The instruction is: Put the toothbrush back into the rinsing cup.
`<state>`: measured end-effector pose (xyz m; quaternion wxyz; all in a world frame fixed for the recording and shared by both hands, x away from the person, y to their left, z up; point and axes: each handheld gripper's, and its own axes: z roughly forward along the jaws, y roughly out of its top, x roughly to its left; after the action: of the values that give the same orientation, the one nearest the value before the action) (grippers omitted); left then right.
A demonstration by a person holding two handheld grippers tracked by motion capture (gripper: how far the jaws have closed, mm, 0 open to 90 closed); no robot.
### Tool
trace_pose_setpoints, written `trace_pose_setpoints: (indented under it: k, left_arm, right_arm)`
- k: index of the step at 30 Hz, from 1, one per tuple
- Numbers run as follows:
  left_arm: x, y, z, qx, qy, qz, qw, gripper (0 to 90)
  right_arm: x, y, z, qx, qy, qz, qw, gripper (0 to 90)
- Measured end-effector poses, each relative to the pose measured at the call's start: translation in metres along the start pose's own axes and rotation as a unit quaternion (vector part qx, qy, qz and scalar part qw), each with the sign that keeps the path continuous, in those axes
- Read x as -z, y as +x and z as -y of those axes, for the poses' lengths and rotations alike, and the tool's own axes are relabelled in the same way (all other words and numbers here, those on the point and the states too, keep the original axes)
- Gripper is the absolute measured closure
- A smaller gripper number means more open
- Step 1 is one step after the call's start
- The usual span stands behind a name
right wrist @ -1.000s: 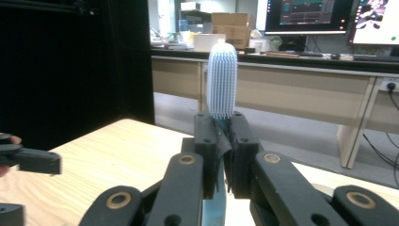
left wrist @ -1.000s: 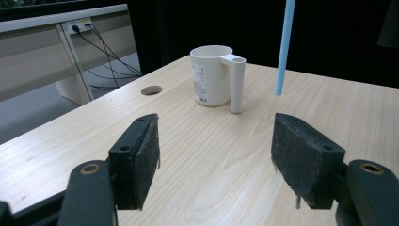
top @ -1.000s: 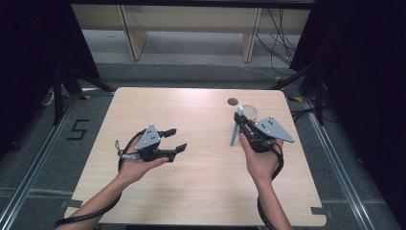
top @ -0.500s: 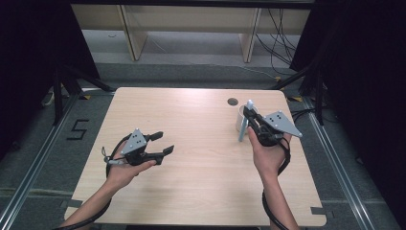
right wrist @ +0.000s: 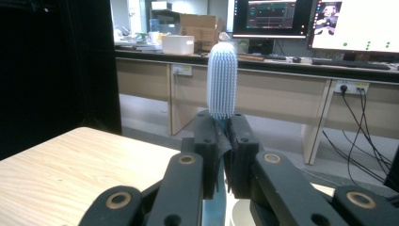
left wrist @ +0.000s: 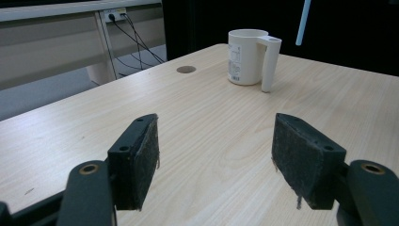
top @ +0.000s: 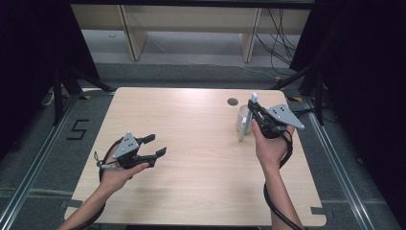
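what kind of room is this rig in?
Most likely a lab or office workspace set up for recording. The right gripper view shows monitors and a keyboard on a long desk behind; the high view shows a bare wooden table flanked by black curtains.

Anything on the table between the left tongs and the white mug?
Nothing: bare light wood table runs from the open left tongs to the white handled mug, per the left gripper view.
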<state>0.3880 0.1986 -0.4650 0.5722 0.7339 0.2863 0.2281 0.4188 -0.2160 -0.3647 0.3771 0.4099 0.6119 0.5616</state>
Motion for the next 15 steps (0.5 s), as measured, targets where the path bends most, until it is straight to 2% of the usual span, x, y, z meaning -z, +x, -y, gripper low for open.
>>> trace_pose_setpoints:
  k: [1,6,7,8,10,15]
  left_arm:
    - [0.001,0.0,0.0,0.001,0.0,0.0,1.0,31.9]
    - [0.002,0.002,0.002,0.007,-0.008,-0.002,0.9999,31.9]
    - [0.003,0.002,0.002,0.007,-0.004,-0.005,1.0,31.9]
    - [0.003,0.002,0.002,0.008,-0.005,-0.004,0.9999,31.9]
    - [0.004,0.003,0.003,0.008,-0.005,-0.005,0.9999,31.9]
    - [0.004,0.003,0.004,0.008,-0.003,-0.005,0.9999,31.9]
  right_arm:
    - [-0.002,-0.001,-0.001,0.005,-0.005,0.004,1.0,85.3]
    - [-0.005,0.0,-0.004,0.001,-0.002,0.009,1.0,85.2]
    - [-0.007,-0.002,-0.006,0.015,-0.005,0.01,0.9998,85.2]
    - [-0.008,-0.001,-0.006,0.01,-0.007,0.015,0.9998,85.2]
    - [-0.009,-0.002,-0.007,0.014,-0.006,0.012,0.9998,85.2]
    - [-0.014,-0.001,-0.006,0.007,-0.007,0.014,0.9999,85.2]
